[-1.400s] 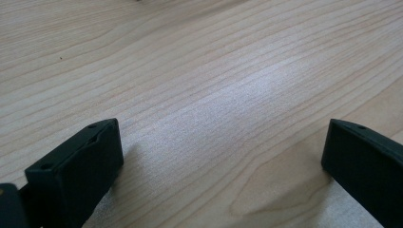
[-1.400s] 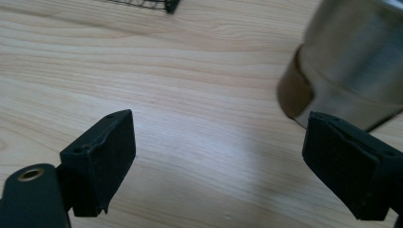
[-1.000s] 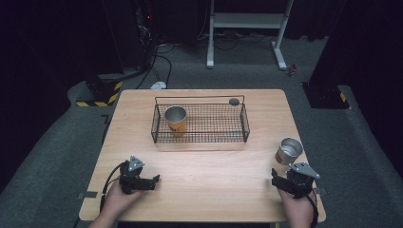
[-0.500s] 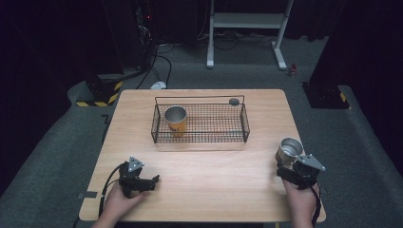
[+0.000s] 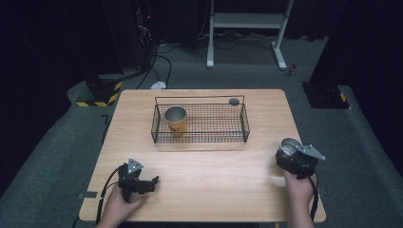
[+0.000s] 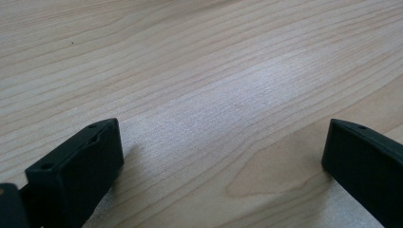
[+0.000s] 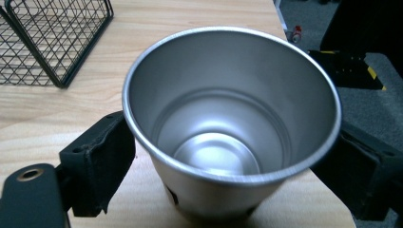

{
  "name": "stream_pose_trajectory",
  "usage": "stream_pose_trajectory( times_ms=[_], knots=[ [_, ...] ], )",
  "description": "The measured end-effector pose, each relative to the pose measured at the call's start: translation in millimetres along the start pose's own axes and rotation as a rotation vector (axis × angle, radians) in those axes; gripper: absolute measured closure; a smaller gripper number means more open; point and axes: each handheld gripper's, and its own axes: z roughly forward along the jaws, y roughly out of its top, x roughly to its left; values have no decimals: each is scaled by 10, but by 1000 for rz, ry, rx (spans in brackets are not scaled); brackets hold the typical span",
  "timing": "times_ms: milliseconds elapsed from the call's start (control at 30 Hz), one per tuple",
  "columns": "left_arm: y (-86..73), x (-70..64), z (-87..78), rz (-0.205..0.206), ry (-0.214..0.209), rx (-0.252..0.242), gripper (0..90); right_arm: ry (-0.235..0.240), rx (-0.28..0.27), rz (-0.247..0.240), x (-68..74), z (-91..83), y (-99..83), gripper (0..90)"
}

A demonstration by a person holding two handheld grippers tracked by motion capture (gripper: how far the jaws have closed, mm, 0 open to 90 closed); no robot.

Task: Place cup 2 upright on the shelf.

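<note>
While the left claw (image 5: 153, 180) rests open on bare table (image 5: 214, 166), the right claw (image 5: 285, 156) has moved forward over the last second, its jaws now straddling the steel cup (image 7: 228, 128) near the table's right edge, apparently not yet squeezing; the wire basket (image 5: 199, 137) likely awaits

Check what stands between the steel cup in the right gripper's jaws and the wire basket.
Nothing visible does. Bare table lies between the steel cup and the wire basket. Only the basket's own side wall must be cleared; an orange cup stands at its far left end.
</note>
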Motion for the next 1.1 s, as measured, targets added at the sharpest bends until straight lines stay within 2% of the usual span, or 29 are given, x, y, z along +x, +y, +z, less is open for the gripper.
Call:
stream_pose_trajectory(
  times_ms=[133, 233, 333, 500, 633, 733, 933, 1100],
  knots=[
    [-3, -22, -5, 8, -8, 1, 2, -10, -6, 2, 25, 45, 34, 108],
    [-5, -32, -7, 13, -13, 1, 2, 5, -8, 7, 3, 48, 36, 109],
    [-5, -32, -7, 13, -13, 1, 2, 3, -17, 14, -5, 32, 40, 169],
    [-5, -32, -7, 13, -13, 1, 2, -5, -19, -9, 24, -1, 41, 185],
    [-4, -32, -7, 13, -13, 1, 2, 10, -34, -28, 86, -57, 50, 185],
    [-4, -31, -7, 17, -14, 1, 2, 23, -44, -51, 202, -94, 58, 185],
    [-4, -33, -7, 20, -16, 1, 2, 78, -57, -114, 507, -152, 90, 185],
    [-5, -35, -6, 17, -17, 0, 2, 133, -68, -130, 767, -176, 124, 185]
  ],
)
